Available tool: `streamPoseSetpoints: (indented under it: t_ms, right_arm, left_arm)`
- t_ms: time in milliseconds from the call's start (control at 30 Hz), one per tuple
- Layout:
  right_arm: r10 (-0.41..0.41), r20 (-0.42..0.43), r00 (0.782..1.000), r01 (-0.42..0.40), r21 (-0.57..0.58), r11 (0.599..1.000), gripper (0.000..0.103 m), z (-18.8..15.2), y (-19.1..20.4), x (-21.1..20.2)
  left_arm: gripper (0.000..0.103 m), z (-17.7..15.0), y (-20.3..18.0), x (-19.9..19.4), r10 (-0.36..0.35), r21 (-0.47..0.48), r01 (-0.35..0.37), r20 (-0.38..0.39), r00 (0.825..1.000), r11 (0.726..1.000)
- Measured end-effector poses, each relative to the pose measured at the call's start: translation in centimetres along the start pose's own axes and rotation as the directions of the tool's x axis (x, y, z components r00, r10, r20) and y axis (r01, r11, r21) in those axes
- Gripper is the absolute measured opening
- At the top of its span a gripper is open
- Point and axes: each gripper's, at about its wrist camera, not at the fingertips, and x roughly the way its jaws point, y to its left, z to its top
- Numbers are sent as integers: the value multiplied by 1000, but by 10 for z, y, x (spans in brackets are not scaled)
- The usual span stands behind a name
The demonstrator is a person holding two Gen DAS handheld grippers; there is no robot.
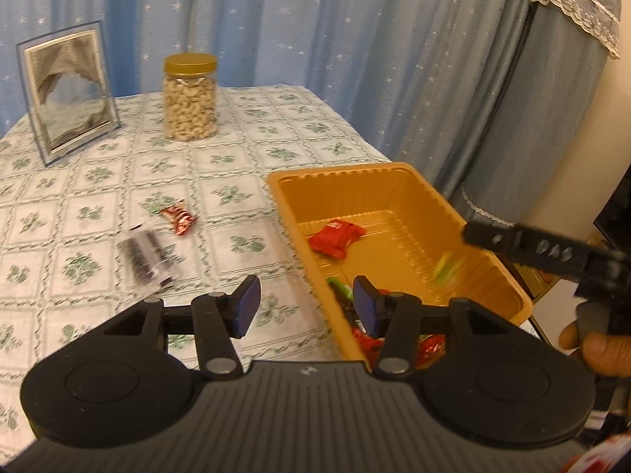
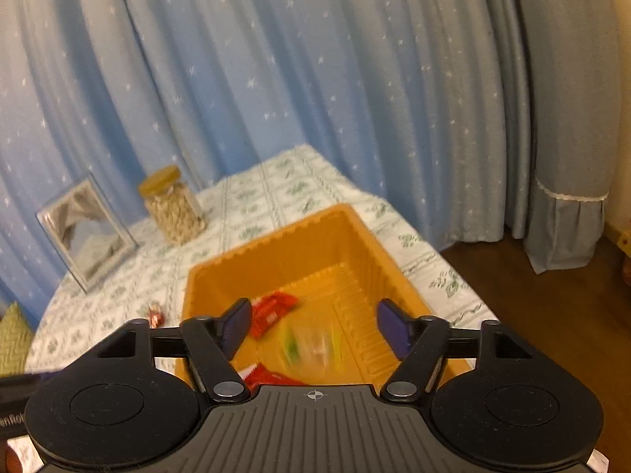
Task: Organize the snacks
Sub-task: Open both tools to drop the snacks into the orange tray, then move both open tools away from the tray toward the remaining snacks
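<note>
Snacks tray (image 2: 398,276) beneath my right gripper (image 2: 314,325), released, blurred packet (image 2: 311,345) below; left gripper (image 1: 307,307) released, empty.

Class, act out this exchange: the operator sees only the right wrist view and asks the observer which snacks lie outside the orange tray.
Observer: Besides the small red candy, a dark, blurred packet lies on the tablecloth, left of the orange tray.
Operator: Is the left gripper holding anything?
Observer: No. The left gripper is open and empty, at the tray's near left wall.
Operator: Does my right gripper hide anything in the tray?
Observer: Yes, a green-and-black wrapper against that near left wall.
</note>
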Motion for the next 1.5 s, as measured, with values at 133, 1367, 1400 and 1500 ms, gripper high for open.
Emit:
streamPoseSetpoints:
  t_ms: [133, 1367, 1400, 1500]
  right_arm:
    - [-13, 18, 1000, 13, 13, 1000, 70, 1, -1, -6]
    - [27, -43, 999, -32, -121, 992, 70, -46, 55, -66]
    - [26, -44, 999, -31, -124, 992, 70, -46, 56, -66]
    - [28, -46, 999, -34, -130, 991, 70, -47, 58, -66]
  left_arm:
    - [52, -7, 9, -11, 18, -23, -18, 11, 1000, 1000]
    - [85, -46, 37, -96, 134, -55, -131, 43, 990, 990]
    - [86, -46, 38, -97, 133, -57, -131, 45, 990, 990]
    - [86, -45, 40, -98, 135, -63, -132, 50, 990, 989]
